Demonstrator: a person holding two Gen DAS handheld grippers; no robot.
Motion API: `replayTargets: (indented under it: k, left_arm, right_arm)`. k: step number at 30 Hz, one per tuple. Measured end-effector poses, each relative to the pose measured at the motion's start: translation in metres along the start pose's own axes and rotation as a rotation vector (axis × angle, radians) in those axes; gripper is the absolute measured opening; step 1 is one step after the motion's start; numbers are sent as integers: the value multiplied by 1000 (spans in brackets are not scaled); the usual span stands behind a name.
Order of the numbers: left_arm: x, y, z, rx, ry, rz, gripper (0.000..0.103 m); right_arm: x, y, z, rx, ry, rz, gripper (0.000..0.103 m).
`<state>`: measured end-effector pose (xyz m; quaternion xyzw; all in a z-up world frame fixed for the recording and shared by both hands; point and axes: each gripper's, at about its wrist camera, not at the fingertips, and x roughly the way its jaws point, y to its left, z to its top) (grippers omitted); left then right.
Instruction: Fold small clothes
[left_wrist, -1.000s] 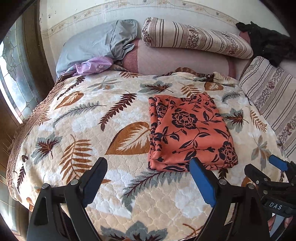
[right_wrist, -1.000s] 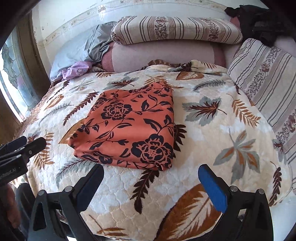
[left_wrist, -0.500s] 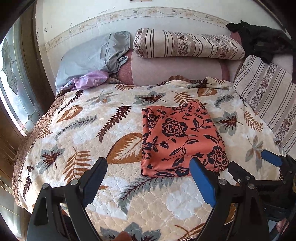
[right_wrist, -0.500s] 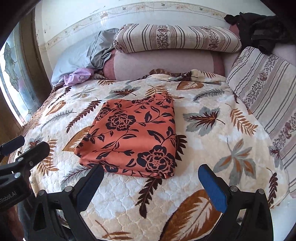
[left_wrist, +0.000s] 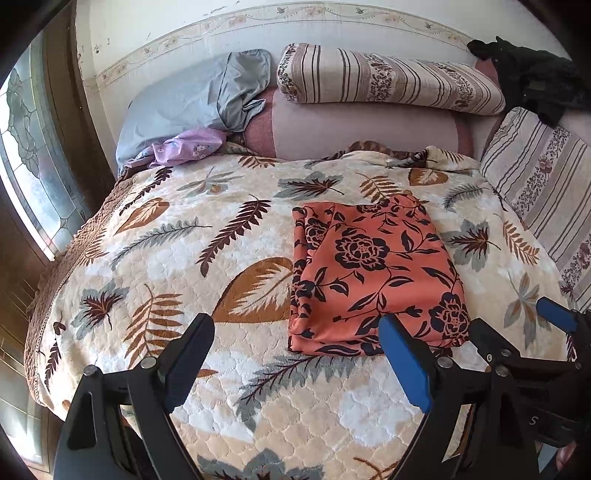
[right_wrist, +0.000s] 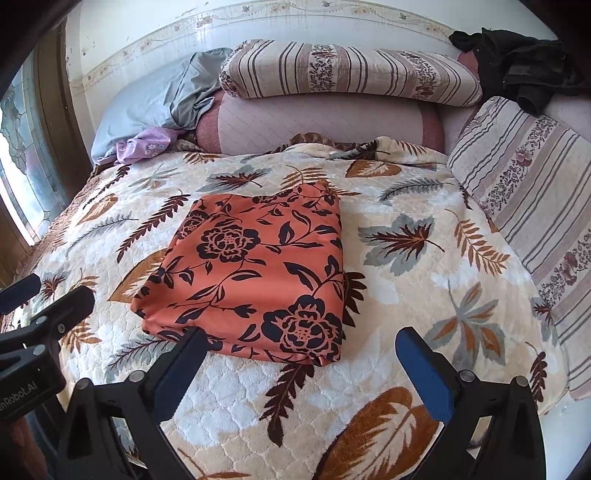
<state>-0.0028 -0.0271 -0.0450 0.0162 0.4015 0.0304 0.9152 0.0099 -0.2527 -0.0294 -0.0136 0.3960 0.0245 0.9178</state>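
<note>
Near edge of bed: left gripper (left_wrist: 297, 338) and right gripper (right_wrist: 301, 350) both hang over the blanket, jaws wide apart, nothing between them.
Surface: a quilted blanket (left_wrist: 192, 258) printed with brown and grey leaves covers the bed.
Folded cloth: an orange garment with dark flowers (right_wrist: 258, 273) lies flat on the blanket, folded into a rectangle, just beyond both grippers and touching neither.
Change: since a second ago the view has pulled back a little, so the garment sits slightly farther from the jaws; its fold is the same.
Right side: a striped cushion (right_wrist: 524, 206) leans along the edge.
Far end: a striped pillow (left_wrist: 384, 79) lies on a pink bolster (left_wrist: 354, 129), with a grey pillow (left_wrist: 177, 103) and a lilac cloth (left_wrist: 188, 146) beside it.
Corner: dark clothing (left_wrist: 532, 77) is heaped.
Left wall: a patterned glass window (left_wrist: 29, 177).
</note>
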Motion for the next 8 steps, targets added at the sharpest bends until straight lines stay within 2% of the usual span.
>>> replayTargets:
  k: [3,8]
  left_arm:
    - [5,-1,2,-2,2,-4,96]
    - [13,0,7,-13,-6,-13,96]
  right_arm:
    - [3,0,2,-1,5,-2,103]
    - [10,3,6,-4,13,-7,103]
